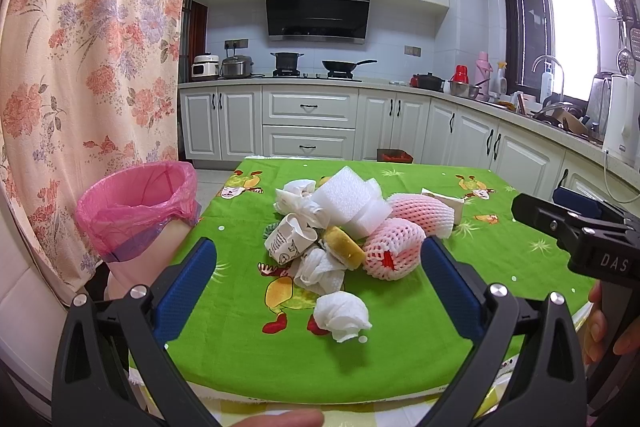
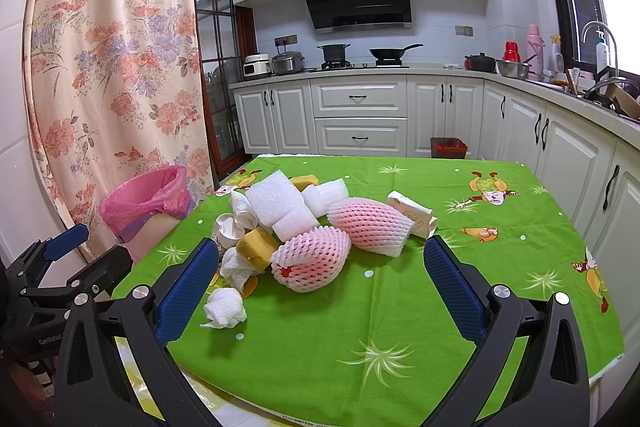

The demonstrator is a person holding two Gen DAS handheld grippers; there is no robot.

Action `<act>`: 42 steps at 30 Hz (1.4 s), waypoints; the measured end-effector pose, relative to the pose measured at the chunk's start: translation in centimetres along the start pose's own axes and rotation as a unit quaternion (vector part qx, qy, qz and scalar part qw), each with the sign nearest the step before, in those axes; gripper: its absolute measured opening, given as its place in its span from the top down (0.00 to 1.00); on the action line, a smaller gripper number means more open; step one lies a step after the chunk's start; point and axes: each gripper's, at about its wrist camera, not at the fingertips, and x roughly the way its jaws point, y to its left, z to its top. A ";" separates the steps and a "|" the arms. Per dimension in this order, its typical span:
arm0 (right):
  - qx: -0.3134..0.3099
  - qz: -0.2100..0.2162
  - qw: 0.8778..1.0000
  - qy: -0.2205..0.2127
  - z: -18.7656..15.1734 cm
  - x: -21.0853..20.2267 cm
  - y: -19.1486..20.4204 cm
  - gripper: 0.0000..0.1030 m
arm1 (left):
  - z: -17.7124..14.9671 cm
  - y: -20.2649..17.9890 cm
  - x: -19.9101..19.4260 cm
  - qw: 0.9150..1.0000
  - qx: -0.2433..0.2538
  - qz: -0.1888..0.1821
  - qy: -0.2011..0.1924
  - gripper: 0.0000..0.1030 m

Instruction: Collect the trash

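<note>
Two grippers, left gripper (image 1: 316, 255) and right gripper (image 2: 320, 259), jaws apart, empty, above trash pile (image 1: 344, 223) on green tablecloth (image 1: 400, 339); pink-lined bin (image 1: 136, 211) left.

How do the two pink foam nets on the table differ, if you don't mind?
The near net shows a red patch at its open end; the far net shows none. The near net touches the yellow sponge; the far net lies beside the white packet. Both are pink-and-white mesh, lying sideways.

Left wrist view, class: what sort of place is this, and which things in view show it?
A home kitchen, most likely. White cabinets line the wall, a black range hood hangs over a stove holding a frying pan, and a sink tap stands by the window.
</note>
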 end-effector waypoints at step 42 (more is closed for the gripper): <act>-0.010 0.014 0.994 0.111 -3.0 16.3 -0.6 0.06 | -4.3 4.8 8.8 0.995 -0.016 0.032 0.091 0.05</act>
